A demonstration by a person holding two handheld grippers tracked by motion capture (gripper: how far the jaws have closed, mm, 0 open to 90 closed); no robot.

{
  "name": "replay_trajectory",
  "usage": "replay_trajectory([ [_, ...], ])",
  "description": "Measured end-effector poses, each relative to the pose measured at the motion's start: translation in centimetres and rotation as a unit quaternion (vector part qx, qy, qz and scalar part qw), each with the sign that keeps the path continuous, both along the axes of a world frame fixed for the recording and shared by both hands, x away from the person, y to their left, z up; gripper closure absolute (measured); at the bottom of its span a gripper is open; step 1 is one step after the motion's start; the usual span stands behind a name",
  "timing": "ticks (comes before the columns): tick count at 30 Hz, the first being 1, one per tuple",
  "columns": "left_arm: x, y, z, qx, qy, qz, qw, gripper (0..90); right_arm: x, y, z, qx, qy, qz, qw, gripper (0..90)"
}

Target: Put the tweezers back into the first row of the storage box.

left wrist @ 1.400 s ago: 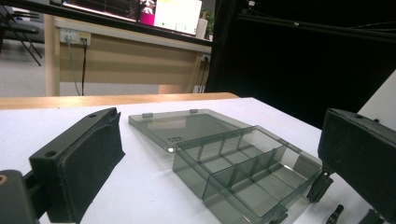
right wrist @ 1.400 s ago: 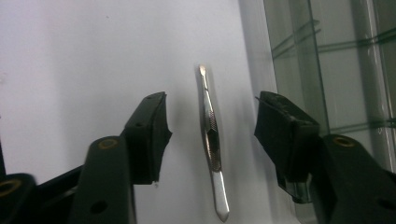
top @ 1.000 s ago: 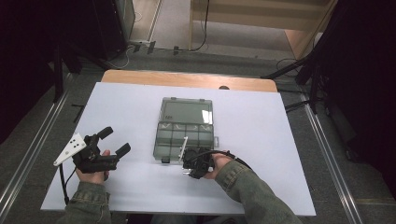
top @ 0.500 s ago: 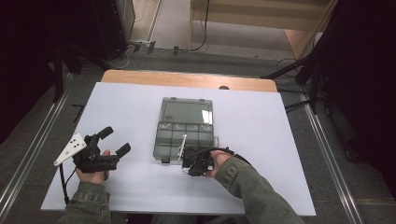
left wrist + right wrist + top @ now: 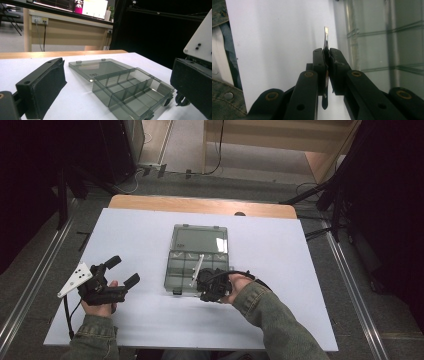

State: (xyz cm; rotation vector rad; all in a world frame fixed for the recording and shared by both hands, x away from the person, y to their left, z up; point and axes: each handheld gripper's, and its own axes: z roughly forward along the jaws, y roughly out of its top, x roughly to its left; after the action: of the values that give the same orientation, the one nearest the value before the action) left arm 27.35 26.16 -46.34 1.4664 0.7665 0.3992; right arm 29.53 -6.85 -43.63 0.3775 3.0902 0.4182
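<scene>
An open, smoke-grey compartment box point(image 5: 195, 255) lies mid-table with its lid folded back flat; its compartments point(image 5: 130, 87) look empty. At the box's near edge, my right gripper point(image 5: 206, 290) is shut on a thin metal strip point(image 5: 326, 37). The strip stands up between the pads above the white table, just beside the box wall point(image 5: 352, 37). Off to the left, my left gripper point(image 5: 124, 271) rests on the table, open and holding nothing. It points toward the box, with one pad point(image 5: 47, 85) well apart from the other.
The white tabletop point(image 5: 140, 330) ends in a wooden strip point(image 5: 200, 206) at the far side. Dark stands and cables ring the table, and a wooden desk point(image 5: 62, 32) stands beyond it. A white plate point(image 5: 200, 37) shows at the right of the left gripper view.
The right hand and its gripper have shifted very slightly at the box's near edge. The left gripper and the box have not moved.
</scene>
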Motion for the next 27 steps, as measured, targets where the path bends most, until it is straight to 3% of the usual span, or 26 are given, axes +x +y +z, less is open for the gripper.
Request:
replay_trajectory([
  [15,0.0,0.0,0.0,0.000,0.001,-0.001,1.0000,0.0,1.6,-0.3,2.2,0.027,-0.012,-0.015,0.9994,86.0],
  [27,0.1,0.0,-0.1,0.001,0.002,-0.002,1.0000,0.0,2.6,-0.5,3.0,0.036,-0.017,-0.025,0.9989,86.0],
])
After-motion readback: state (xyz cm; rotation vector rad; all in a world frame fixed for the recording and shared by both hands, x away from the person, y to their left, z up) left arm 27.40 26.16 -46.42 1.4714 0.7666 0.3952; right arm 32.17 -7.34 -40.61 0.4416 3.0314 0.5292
